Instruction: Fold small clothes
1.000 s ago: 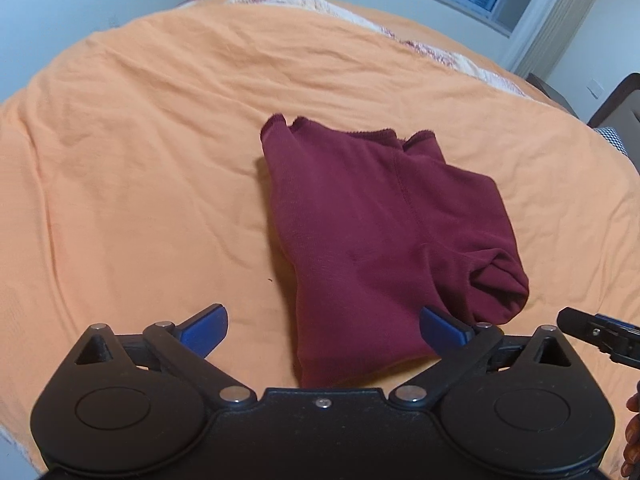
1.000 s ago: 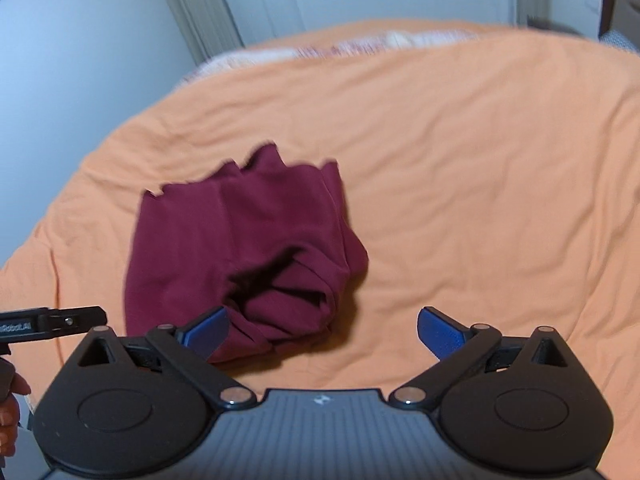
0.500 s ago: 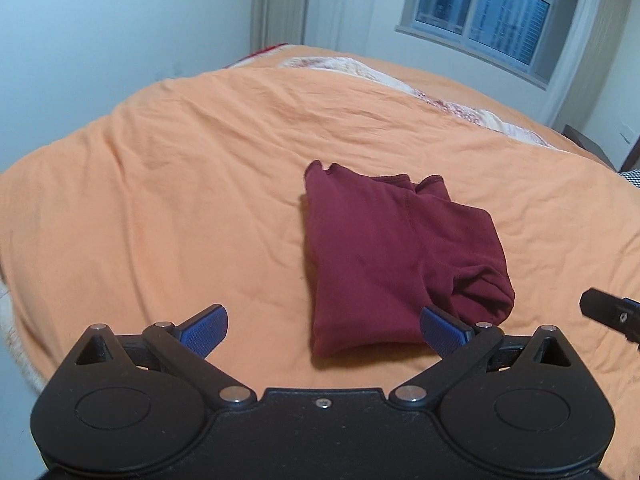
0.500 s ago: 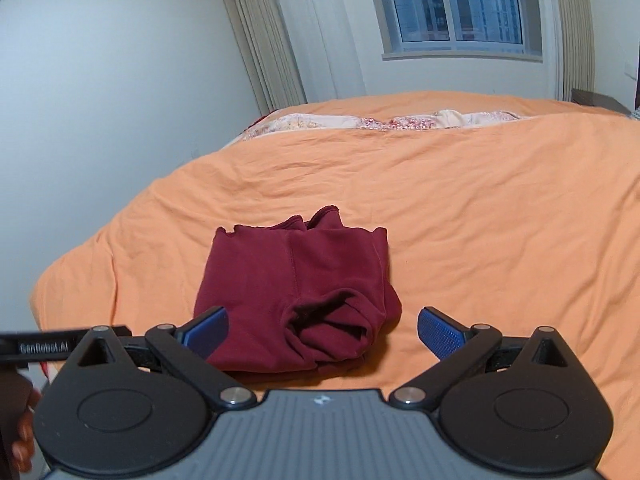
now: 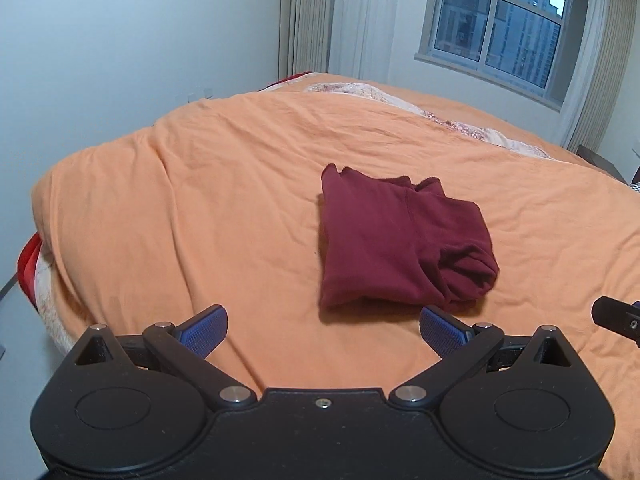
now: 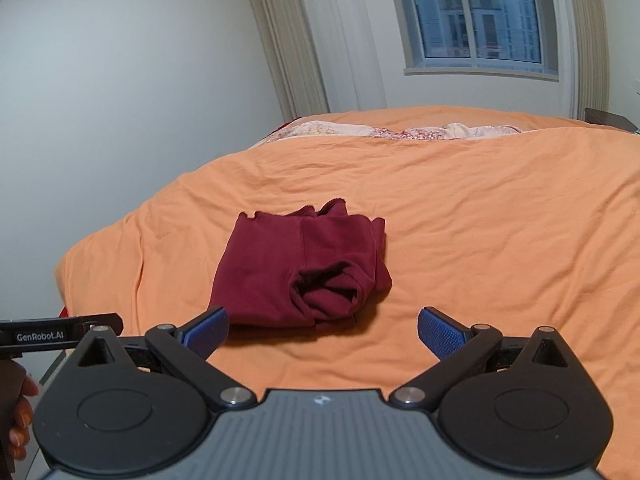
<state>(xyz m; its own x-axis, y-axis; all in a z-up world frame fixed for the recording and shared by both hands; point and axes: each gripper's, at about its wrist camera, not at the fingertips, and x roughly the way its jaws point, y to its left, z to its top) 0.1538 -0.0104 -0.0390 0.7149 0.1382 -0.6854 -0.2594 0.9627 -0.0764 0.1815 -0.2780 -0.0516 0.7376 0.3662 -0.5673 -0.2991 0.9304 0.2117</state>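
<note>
A small maroon garment [image 5: 392,240] lies folded into a compact rectangle on the orange bedspread [image 5: 200,208], with a bunched roll of fabric at its near right corner. The right wrist view shows the same garment [image 6: 296,268] left of centre. My left gripper [image 5: 322,330] is open and empty, held back from the garment's near edge. Open and empty too, my right gripper [image 6: 322,330] hangs short of the garment, its left pad [image 6: 206,330] near the front edge. Neither gripper touches the cloth.
The bed fills both views, with a patterned pillow strip [image 6: 420,132] at its far end. Walls, curtains and a window [image 6: 476,20] stand behind. The bed's left edge [image 5: 44,264] drops off beside a red cloth. A hand [image 6: 20,420] holds the other gripper's handle.
Both grippers have pulled back and tilted up from the garment, which now looks smaller and farther away. The garment itself stays folded in place.
</note>
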